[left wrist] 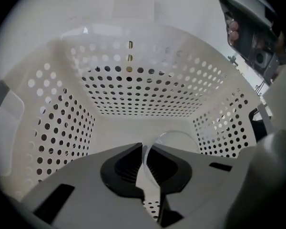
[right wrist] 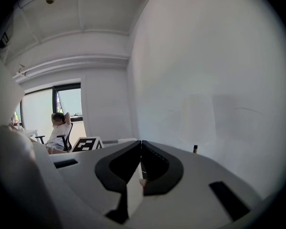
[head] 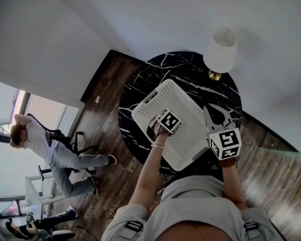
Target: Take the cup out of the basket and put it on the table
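A white perforated basket [head: 178, 127] sits on the round black marble table [head: 140, 92]. My left gripper [head: 166, 119] reaches down inside it. In the left gripper view a clear plastic cup [left wrist: 177, 138] lies near the basket's floor [left wrist: 119, 130], and the left gripper [left wrist: 144, 149] is shut on the cup's thin rim. The right gripper [head: 213, 115] is at the basket's right edge. In the right gripper view its jaws [right wrist: 141, 144] are closed together with a thin white wall between them, apparently the basket's rim; the cup is not seen there.
A lamp with a white shade [head: 221, 50] and brass base stands at the table's far right. A person [head: 50, 147] sits in an office chair on the wooden floor to the left, by the window. White walls lie beyond the table.
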Motion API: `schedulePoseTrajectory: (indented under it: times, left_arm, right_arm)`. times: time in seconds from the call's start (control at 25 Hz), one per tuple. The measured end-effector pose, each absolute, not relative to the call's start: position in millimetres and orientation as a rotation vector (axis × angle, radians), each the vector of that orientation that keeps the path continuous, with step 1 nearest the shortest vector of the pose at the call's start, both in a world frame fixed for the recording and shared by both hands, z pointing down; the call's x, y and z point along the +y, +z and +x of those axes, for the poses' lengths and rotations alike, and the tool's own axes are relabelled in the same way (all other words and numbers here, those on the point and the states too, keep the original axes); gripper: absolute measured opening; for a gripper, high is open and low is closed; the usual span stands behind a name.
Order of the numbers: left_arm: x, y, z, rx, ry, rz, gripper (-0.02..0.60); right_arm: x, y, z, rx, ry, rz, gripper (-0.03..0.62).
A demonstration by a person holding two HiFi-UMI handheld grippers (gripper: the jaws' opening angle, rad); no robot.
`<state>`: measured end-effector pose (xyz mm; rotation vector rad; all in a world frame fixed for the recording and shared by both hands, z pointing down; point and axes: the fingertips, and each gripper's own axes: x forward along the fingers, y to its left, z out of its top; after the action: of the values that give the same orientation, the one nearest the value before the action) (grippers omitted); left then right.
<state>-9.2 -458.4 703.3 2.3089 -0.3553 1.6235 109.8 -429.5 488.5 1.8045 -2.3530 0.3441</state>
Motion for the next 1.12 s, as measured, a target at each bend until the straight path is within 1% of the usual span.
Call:
schedulePoseTrajectory:
  times: [0.8,1.12]
  left_arm:
    - [-441,630,2,-0.5,1.165,2.404,0.032]
    - [-437,606,-2,-0.58,1.06,2.427,0.032]
  right_arm:
    - [-416,475,97,-2.417,0.303,1.762,0.009]
    - [-413,475,90,-2.443,0.296,1.727,0.009]
